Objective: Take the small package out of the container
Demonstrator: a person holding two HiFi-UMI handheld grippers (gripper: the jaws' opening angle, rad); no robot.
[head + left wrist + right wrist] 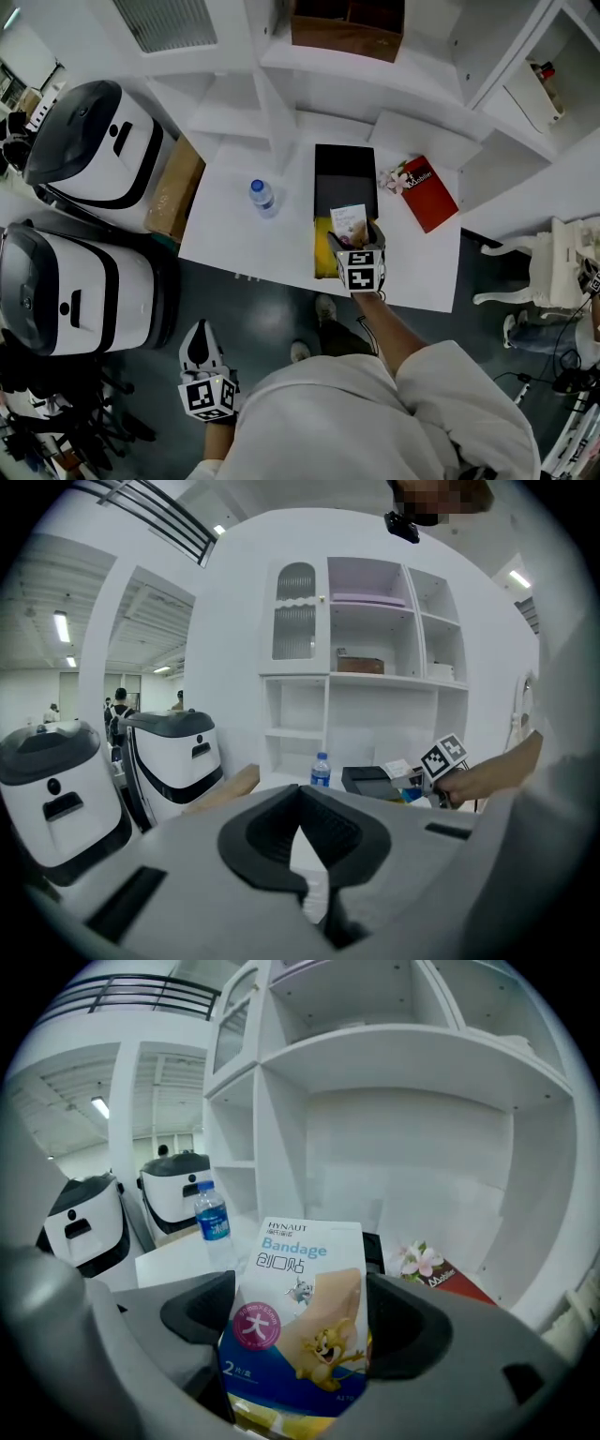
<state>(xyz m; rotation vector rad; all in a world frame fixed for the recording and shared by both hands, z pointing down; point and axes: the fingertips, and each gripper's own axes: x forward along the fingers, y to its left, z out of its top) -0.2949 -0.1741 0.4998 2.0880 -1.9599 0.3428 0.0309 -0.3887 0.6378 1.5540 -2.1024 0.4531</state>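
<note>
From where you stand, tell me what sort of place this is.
Probably a robotics lab or test hall: two large white-and-black machines stand beside a white table with white shelving, under strip lights.

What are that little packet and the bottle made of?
The packet looks like printed plastic film or coated paper: flat, thin, with a smooth cartoon print. The bottle looks like clear plastic: see-through, with a blue cap and label.
</note>
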